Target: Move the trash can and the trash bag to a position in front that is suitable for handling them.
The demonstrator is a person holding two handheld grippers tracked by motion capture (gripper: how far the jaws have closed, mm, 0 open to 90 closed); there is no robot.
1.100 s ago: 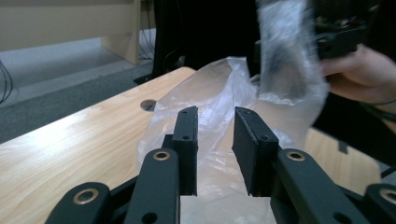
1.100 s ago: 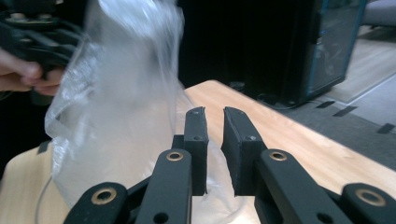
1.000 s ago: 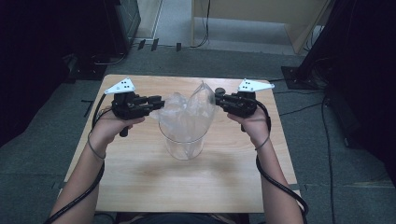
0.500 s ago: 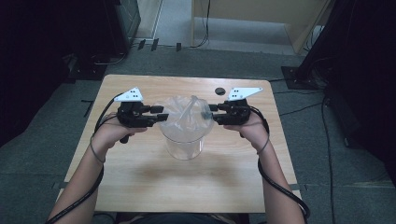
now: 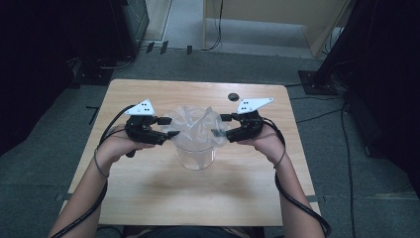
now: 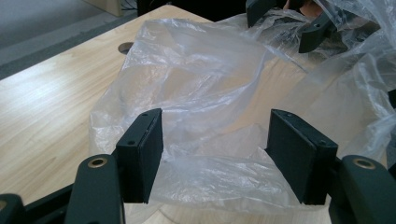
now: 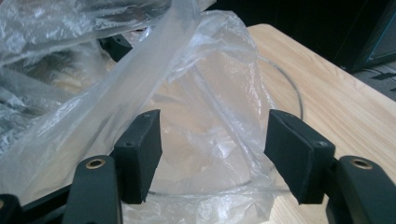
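Observation:
A clear plastic bag [image 5: 190, 126] is draped over the mouth of a clear round container [image 5: 195, 157] in the middle of the wooden table [image 5: 148, 198]. My left gripper [image 5: 170, 127] is at the bag's left side, my right gripper [image 5: 218, 125] at its right side. Both sets of jaws have just been opening. In the left gripper view the bag [image 6: 205, 93] lies loose between the wide-apart pads [image 6: 140, 156] with nothing pressing it. In the right gripper view the film [image 7: 205, 126] and the container's rim [image 7: 289, 93] lie past the spread pads [image 7: 296, 154].
A small dark round hole [image 5: 233, 96] sits near the table's far edge. Dark equipment, cables and a stand's foot [image 5: 317, 82] are on the grey floor beyond the table. A light wooden cabinet [image 5: 277, 22] stands at the back.
Both grippers have sunk with the bag toward the container and their jaws have spread, letting go of the film. The bag has slumped lower over the container's mouth.

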